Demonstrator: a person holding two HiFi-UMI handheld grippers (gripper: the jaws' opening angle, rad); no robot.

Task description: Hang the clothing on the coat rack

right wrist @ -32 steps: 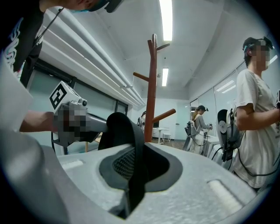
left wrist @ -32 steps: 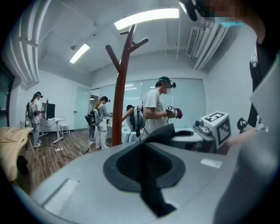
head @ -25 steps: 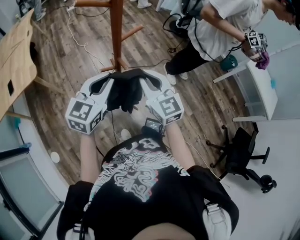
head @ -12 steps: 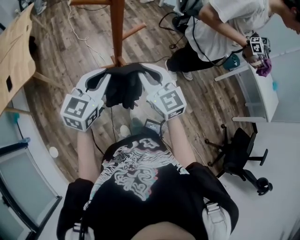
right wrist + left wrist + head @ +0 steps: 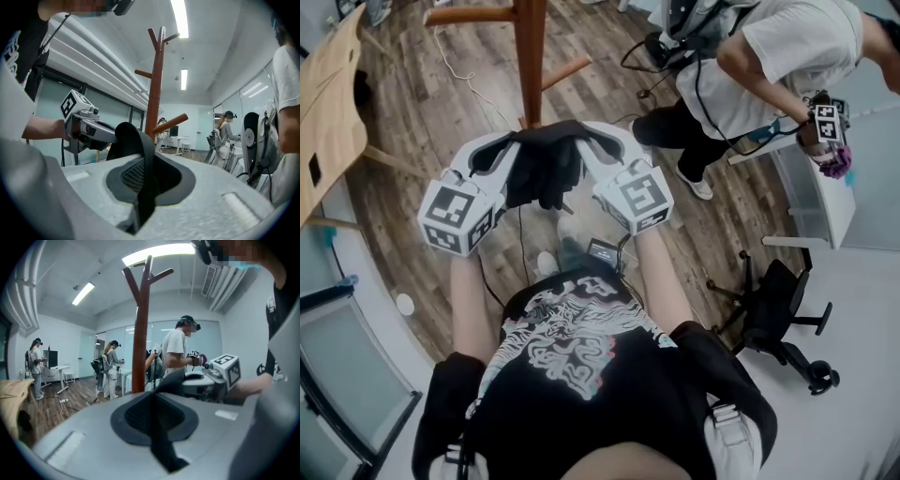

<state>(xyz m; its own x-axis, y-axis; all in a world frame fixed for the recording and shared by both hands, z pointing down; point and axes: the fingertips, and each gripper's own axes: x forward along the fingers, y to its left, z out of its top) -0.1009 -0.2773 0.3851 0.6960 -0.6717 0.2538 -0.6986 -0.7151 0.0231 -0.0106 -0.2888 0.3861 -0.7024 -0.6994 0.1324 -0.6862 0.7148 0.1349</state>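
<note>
L tongs (image 5: 514,143), R tongs (image 5: 586,140) pinch black garment (image 5: 546,174), type unclear, rack (image 5: 530,58) cropped

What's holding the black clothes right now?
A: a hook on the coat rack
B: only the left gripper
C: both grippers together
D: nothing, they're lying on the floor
C: the black clothes are stretched between the left gripper and the right gripper. Each has its jaws shut on the fabric, and the clothes are in front of the coat rack, not on it.

Blk tee (image 5: 581,375) w/ white print
</note>
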